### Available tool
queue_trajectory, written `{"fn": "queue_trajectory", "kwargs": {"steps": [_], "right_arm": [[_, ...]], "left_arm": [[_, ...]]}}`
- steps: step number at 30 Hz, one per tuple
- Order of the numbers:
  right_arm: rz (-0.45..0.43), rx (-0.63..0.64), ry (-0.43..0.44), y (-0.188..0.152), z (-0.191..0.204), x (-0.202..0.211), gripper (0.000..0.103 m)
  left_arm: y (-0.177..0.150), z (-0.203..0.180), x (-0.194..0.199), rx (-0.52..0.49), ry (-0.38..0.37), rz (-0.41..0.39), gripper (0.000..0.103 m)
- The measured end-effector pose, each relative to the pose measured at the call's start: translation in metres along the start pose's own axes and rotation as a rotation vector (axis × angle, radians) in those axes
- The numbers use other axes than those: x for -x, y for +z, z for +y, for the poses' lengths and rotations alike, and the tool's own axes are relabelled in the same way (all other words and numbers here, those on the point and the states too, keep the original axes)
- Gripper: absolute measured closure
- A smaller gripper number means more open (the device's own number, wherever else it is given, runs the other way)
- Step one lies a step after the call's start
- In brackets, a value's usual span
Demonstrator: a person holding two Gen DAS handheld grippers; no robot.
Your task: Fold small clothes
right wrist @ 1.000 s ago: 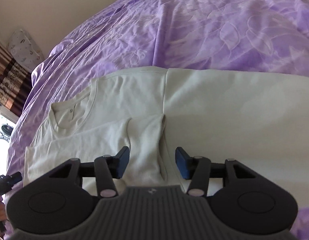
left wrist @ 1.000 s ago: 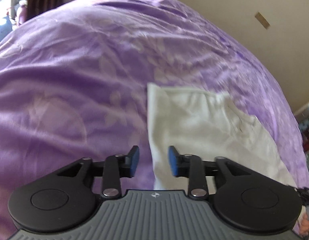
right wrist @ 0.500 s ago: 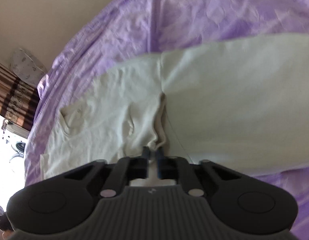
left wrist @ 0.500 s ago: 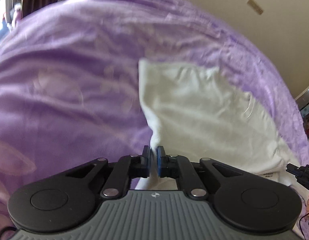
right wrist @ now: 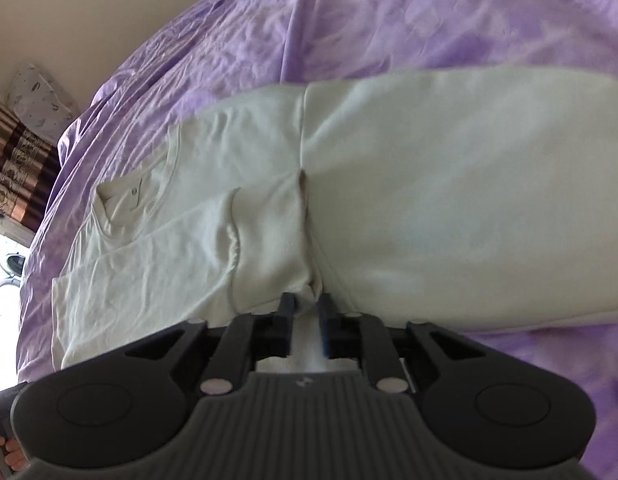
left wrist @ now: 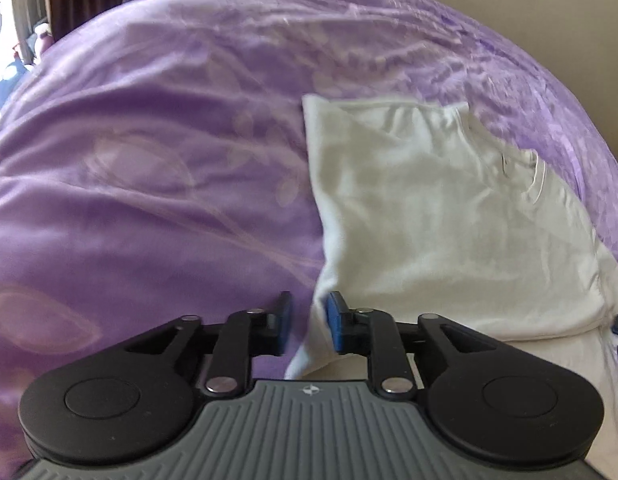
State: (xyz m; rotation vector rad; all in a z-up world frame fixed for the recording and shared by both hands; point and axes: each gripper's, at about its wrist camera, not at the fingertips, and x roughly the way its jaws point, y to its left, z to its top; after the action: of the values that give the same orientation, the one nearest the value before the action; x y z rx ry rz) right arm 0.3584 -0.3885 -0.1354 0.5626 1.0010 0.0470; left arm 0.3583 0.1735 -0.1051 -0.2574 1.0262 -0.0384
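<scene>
A pale cream T-shirt (right wrist: pixel 429 184) lies on a purple bedspread (right wrist: pixel 389 20), partly folded, with its collar (right wrist: pixel 125 196) at the left and a sleeve (right wrist: pixel 265 236) folded in. My right gripper (right wrist: pixel 307 308) has its jaws slightly apart with a fold of the shirt's near edge between them. In the left wrist view the shirt (left wrist: pixel 429 208) lies to the right. My left gripper (left wrist: pixel 309 320) is open, its jaws either side of the shirt's near corner edge.
The purple bedspread (left wrist: pixel 149 160) fills most of both views. A beige wall (left wrist: pixel 569 20) stands behind the bed. A patterned pillow (right wrist: pixel 41 96) and a striped curtain (right wrist: pixel 17 168) are at the far left.
Both grippers closed on the shirt's near edge half a second ago. Now the left has opened and the right's jaws have parted slightly. The shirt's near edge has shifted.
</scene>
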Motion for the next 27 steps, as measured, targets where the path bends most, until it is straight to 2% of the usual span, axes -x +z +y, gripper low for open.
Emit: {"fn": "queue_trajectory", "kwargs": {"steps": [1, 2, 6, 7, 11, 13, 17, 20, 24, 27], "right_arm": [[-0.012, 0.001, 0.006, 0.001, -0.001, 0.008, 0.087], [-0.027, -0.004, 0.012, 0.003, -0.004, 0.019, 0.079], [-0.095, -0.020, 0.010, 0.012, -0.022, 0.069, 0.075], [-0.115, -0.019, 0.000, 0.015, -0.027, 0.083, 0.071], [-0.202, -0.024, -0.067, 0.023, -0.056, 0.145, 0.063], [-0.245, -0.048, -0.102, 0.024, -0.076, 0.176, 0.063], [-0.300, -0.136, -0.186, 0.020, -0.129, 0.228, 0.063], [-0.316, -0.230, -0.242, 0.012, -0.177, 0.250, 0.061], [-0.341, -0.417, -0.299, -0.005, -0.251, 0.259, 0.058], [-0.362, -0.555, -0.285, -0.021, -0.297, 0.258, 0.058]], "left_arm": [[0.001, 0.001, 0.007, 0.001, 0.007, -0.016, 0.078], [0.003, 0.001, 0.015, -0.002, 0.009, -0.034, 0.078], [0.010, -0.010, 0.046, -0.028, 0.017, -0.103, 0.078], [0.011, -0.016, 0.054, -0.041, 0.024, -0.124, 0.078], [0.011, -0.048, 0.087, -0.108, 0.015, -0.237, 0.062], [0.011, -0.065, 0.098, -0.131, 0.001, -0.275, 0.059], [0.014, -0.102, 0.110, -0.173, -0.032, -0.285, 0.057], [0.016, -0.121, 0.107, -0.202, -0.036, -0.284, 0.051], [0.015, -0.133, 0.086, -0.199, 0.003, -0.248, 0.051], [0.014, -0.133, 0.066, -0.185, 0.039, -0.210, 0.051]]}}
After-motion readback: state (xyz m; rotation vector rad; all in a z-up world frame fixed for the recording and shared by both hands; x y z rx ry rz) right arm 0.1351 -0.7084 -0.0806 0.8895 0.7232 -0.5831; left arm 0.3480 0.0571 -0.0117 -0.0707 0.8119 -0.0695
